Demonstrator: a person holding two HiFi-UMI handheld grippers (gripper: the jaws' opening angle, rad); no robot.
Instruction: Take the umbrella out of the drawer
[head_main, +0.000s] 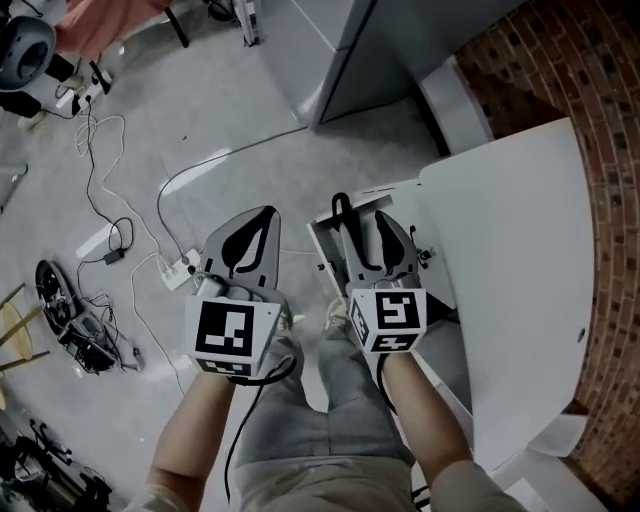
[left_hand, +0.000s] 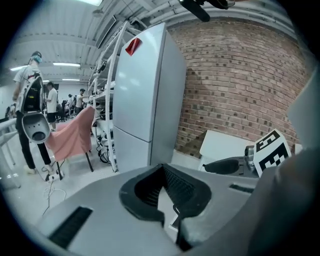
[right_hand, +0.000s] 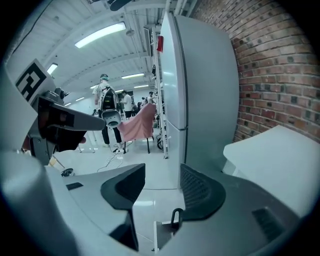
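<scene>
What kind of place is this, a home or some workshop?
Probably a lab or workshop hall: loose cables trail over the grey floor, strip lights line a high ceiling, and a brick wall stands behind a fridge.

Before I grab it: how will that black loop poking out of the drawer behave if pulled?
The black loop holds an open arch, so it is probably semi-stiff rather than limp. What it joins is hidden in the drawer and may snag coming out.
</scene>
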